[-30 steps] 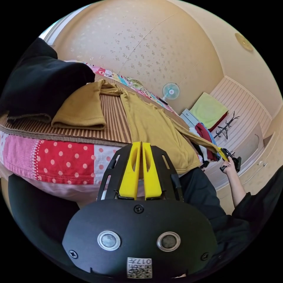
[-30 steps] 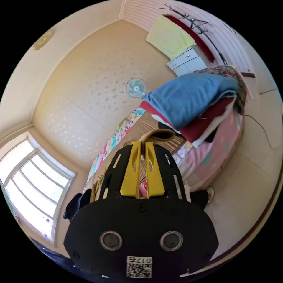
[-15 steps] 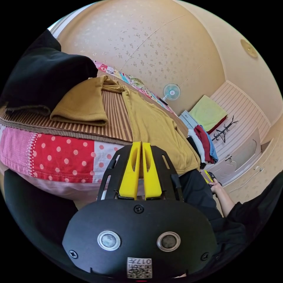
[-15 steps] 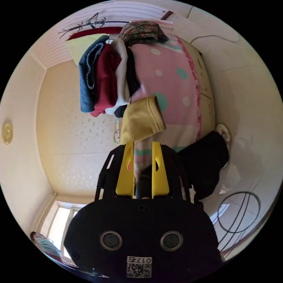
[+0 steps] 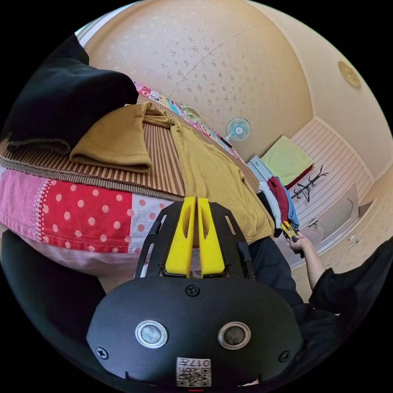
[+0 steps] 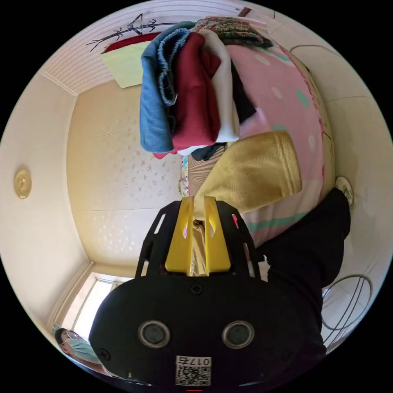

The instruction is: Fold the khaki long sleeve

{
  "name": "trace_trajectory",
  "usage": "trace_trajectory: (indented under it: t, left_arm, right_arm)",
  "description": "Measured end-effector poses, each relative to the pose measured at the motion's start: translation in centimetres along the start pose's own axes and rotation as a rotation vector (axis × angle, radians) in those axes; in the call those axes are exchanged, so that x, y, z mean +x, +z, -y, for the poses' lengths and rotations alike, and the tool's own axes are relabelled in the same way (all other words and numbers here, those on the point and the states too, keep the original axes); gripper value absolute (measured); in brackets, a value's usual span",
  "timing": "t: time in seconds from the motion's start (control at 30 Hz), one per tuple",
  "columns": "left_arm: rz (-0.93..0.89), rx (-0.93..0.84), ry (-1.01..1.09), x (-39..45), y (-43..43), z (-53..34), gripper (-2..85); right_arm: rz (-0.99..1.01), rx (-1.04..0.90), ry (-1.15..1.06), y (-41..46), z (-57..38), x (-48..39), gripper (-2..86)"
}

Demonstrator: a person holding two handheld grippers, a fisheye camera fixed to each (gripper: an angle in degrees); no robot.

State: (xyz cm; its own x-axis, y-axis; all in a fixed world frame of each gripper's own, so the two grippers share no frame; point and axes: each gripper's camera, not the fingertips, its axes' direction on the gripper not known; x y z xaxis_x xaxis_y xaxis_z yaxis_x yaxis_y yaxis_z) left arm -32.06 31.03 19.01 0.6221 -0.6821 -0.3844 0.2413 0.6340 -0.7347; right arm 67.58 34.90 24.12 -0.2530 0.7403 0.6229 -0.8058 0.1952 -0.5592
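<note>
The khaki long sleeve shirt point(image 5: 208, 172) lies spread on a striped mat point(image 5: 161, 163) on the bed, one sleeve point(image 5: 116, 143) folded across at the left. Its hem hangs over the bed edge just beyond my left gripper point(image 5: 195, 200), whose jaws are pressed together; no cloth shows between them. The other sleeve's cuff point(image 6: 254, 172) droops over the pink bed side. My right gripper point(image 6: 199, 199) sits just under that sleeve, jaws a narrow gap apart with khaki cloth seen through the gap. In the left gripper view the right gripper point(image 5: 289, 230) is at the shirt's far corner.
A black garment point(image 5: 61, 106) lies on the mat left of the shirt. A stack of folded clothes point(image 6: 192, 90) sits on the bed by the hanging sleeve. The person's dark trousers point(image 6: 303, 254) stand against the bed. A fan point(image 5: 238, 129) and a wire ring point(image 6: 348, 303) are farther off.
The right gripper let go of the outstretched sleeve, which dropped over the bed edge. It then came back close to the cuff with its jaws narrowed. The left gripper stayed shut.
</note>
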Motion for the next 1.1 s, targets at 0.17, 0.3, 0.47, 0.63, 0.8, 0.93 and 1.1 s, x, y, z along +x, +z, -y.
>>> trace_trajectory:
  t: [0.17,0.3,0.47,0.63,0.8,0.93,1.1]
  left_arm:
    - [-0.01,0.001,-0.012,-0.5,-0.5,0.1,-1.0]
    - [-0.013,0.002,-0.011,-0.9,-1.0,0.0,-1.0]
    - [-0.023,0.004,-0.024,-1.4,-1.4,0.1,-1.0]
    - [-0.022,0.006,-0.028,-1.6,-1.5,0.1,-1.0]
    - [-0.016,0.007,-0.017,-1.6,-1.8,0.2,-1.0]
    - [-0.015,0.009,-0.018,-1.6,-1.7,0.2,-1.0]
    - [-0.012,0.003,-0.013,-1.5,-1.5,0.4,-1.0]
  right_arm:
    - [0.028,-0.01,0.157,-1.7,-1.1,6.8,9.0]
    - [0.161,0.04,0.23,-2.4,-2.5,10.4,9.9]
    - [0.205,0.081,0.223,-2.2,-2.8,10.5,10.0]
    - [0.152,0.056,0.261,-0.1,-2.3,11.4,9.2]
    - [-0.046,0.158,0.134,0.5,-3.7,7.8,4.7]
    - [-0.256,0.192,-0.288,5.2,-5.7,-3.7,3.3]
    - [-0.308,0.154,-0.721,17.8,-9.7,-17.4,3.1]
